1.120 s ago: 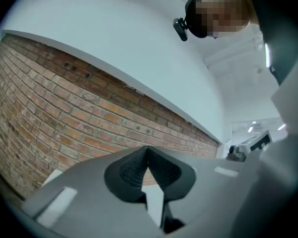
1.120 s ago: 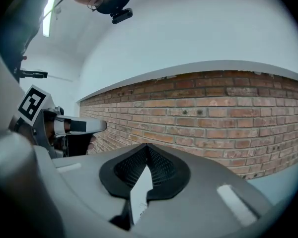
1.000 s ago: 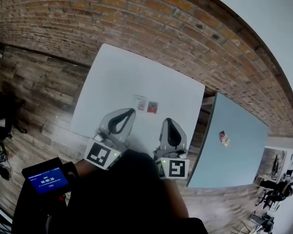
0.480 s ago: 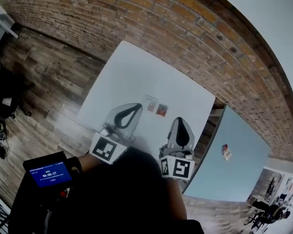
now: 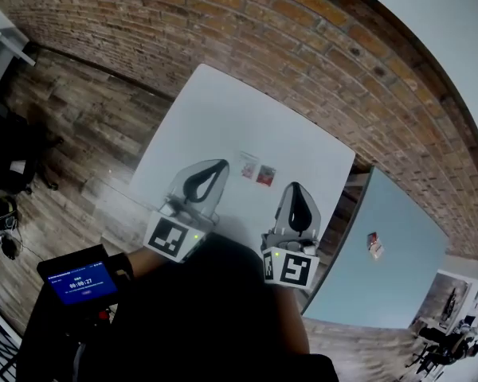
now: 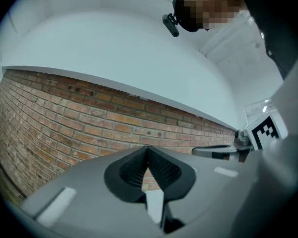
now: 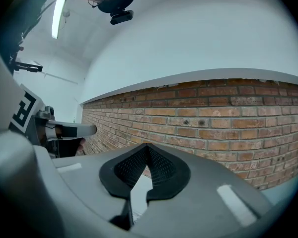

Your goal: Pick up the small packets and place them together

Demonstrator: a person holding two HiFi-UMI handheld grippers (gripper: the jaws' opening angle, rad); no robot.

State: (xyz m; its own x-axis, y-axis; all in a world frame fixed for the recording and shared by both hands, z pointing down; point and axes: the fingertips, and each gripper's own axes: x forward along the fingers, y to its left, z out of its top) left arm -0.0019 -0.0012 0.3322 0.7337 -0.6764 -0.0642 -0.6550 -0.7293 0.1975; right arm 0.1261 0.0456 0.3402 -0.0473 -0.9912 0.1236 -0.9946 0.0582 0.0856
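Observation:
Two small packets lie side by side on the white table: a pale one and a red one to its right. My left gripper hovers just left of the pale packet, jaws shut and empty. My right gripper sits right of and nearer than the red packet, also shut and empty. In both gripper views the tips point up at the brick wall; the packets are hidden there.
A brick wall runs behind the table. A second, blue-grey table stands to the right with a small red packet on it. Wooden floor lies to the left. A device with a blue screen is strapped on the left forearm.
The head view has shifted, so the table and packets sit a little more to the right in the frame. Both grippers stay shut in about the same place near the packets.

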